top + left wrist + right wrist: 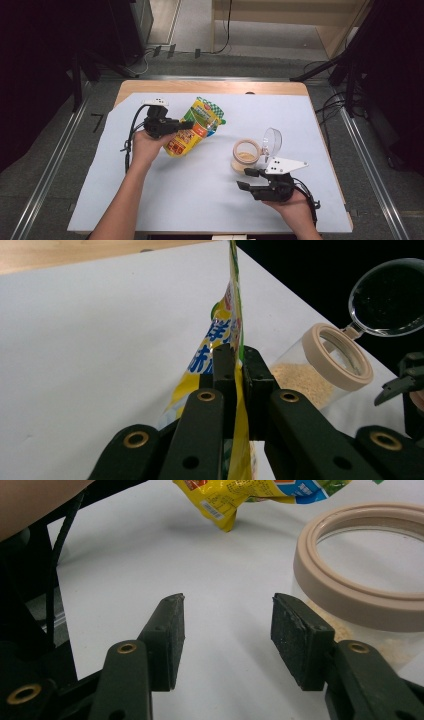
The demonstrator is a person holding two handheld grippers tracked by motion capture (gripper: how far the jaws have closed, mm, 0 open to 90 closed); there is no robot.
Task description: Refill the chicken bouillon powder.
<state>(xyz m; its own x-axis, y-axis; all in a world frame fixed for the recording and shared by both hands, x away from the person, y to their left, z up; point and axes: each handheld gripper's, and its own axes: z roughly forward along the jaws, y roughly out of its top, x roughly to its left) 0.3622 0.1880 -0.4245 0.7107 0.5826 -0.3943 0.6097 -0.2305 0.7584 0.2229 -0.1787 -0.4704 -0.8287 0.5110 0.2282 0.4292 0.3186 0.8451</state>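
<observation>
- The left gripper (187, 124) holds a yellow bag (196, 127). Its jaws are squeezed tight on the thin side of the bag.
- In the left gripper view the bag (227, 347) stands up between the two black jaws, with its top edge high above them.
- The bag is lifted off the white sheet (200, 190) and leans over. Its green top points up and away from the person, and its bottom corner hangs low.
- A clear jar (245, 156) stands on the sheet, to the right of the bag and not touching it. It has a tan rim and some tan crumbs inside.
- The jar's round clear lid (272, 141) is flipped open and sticks up at the back.
- The right gripper (246, 179) rests just in front of the jar. Its jaws are apart and nothing is between them.
- In the right gripper view the jar (365, 600) is right beside the right jaw, and the bag (235, 495) hangs farther back.
</observation>
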